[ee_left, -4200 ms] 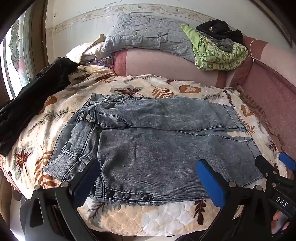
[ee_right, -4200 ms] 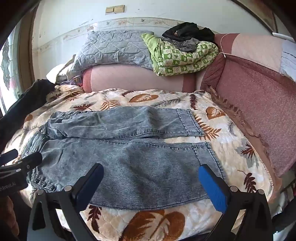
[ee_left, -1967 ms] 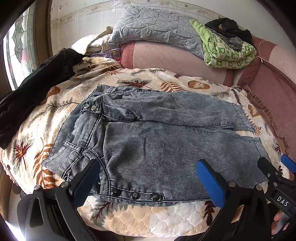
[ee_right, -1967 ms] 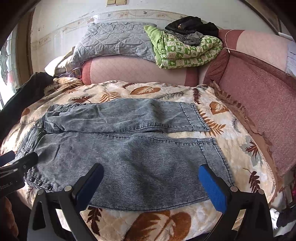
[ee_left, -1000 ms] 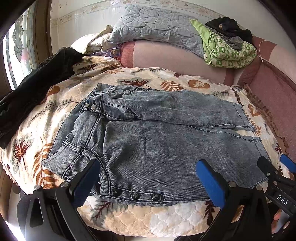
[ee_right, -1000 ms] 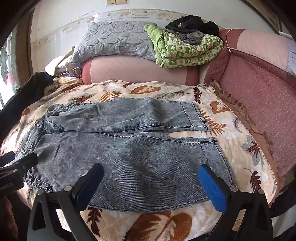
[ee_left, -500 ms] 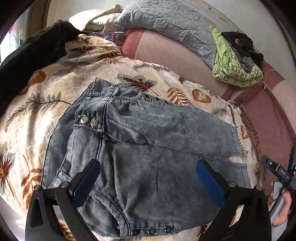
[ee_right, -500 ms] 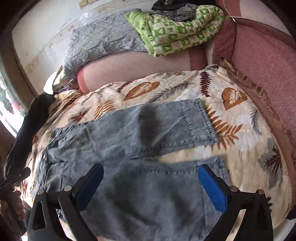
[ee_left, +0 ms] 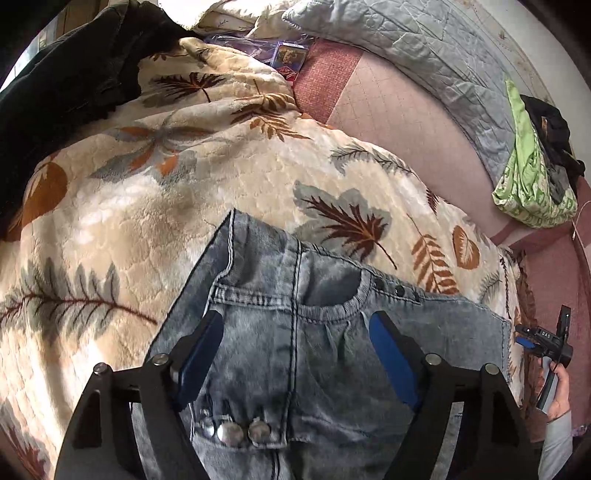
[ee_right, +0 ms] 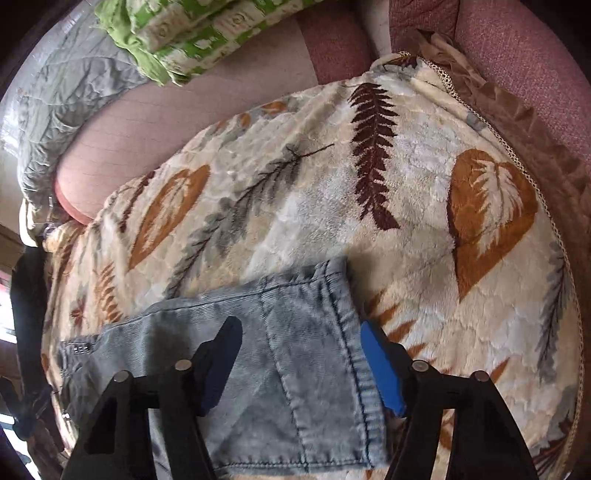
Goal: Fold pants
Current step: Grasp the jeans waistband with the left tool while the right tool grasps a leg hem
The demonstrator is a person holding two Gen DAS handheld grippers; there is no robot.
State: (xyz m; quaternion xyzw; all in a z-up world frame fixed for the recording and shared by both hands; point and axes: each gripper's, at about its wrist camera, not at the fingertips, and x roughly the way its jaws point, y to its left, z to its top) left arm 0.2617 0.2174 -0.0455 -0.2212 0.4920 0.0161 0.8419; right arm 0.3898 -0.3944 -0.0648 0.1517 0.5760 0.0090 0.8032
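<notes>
Grey-blue washed jeans (ee_left: 314, 332) lie flat on a leaf-patterned blanket (ee_left: 184, 184). My left gripper (ee_left: 295, 343) is open and hangs low over the far waistband corner, its blue pads on either side of the pocket. Metal snaps (ee_left: 240, 430) show just below. My right gripper (ee_right: 301, 356) is open over the far leg's hem (ee_right: 347, 332), one pad on each side of the cuff. The same blanket (ee_right: 332, 184) fills the right wrist view. The right gripper also shows small at the far right of the left wrist view (ee_left: 543, 338).
A pink sofa back (ee_left: 406, 122) runs behind the blanket, with a grey quilt (ee_left: 424, 44) and a green patterned blanket (ee_right: 177, 29) on top. A dark garment (ee_left: 66, 74) lies at the left. A red-brown sofa arm (ee_right: 517, 55) closes the right side.
Both grippers have moved forward and down from the near edge to the far side of the jeans. The left now hovers over the waistband, the right over the far leg's hem. Both stay open.
</notes>
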